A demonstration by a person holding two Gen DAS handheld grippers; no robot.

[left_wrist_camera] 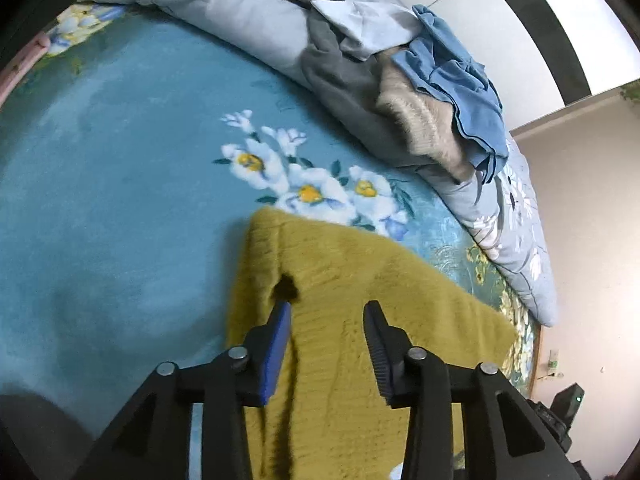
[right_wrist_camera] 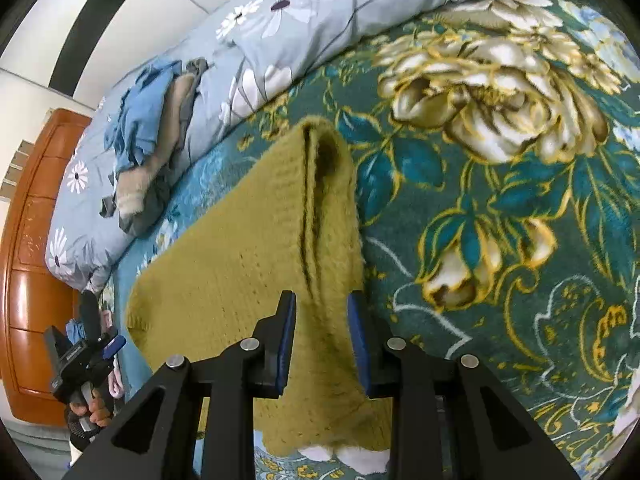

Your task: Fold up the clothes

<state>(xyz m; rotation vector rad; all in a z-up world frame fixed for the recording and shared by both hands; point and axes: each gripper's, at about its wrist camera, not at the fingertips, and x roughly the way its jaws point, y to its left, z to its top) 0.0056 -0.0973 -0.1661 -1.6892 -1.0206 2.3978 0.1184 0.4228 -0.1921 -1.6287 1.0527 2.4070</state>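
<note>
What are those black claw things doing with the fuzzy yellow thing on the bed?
A person holds a black two-finger gripper in each hand and is folding a fuzzy mustard-yellow knitted sweater laid on the blue-green flowered blanket. The left gripper is open above the sweater, gripping nothing. The right gripper has its blue pads on either side of a raised fold near the sweater's edge; whether it pinches is unclear. More clothes, a crumpled blue garment and grey ones, wait on the pale grey flowered quilt.
</note>
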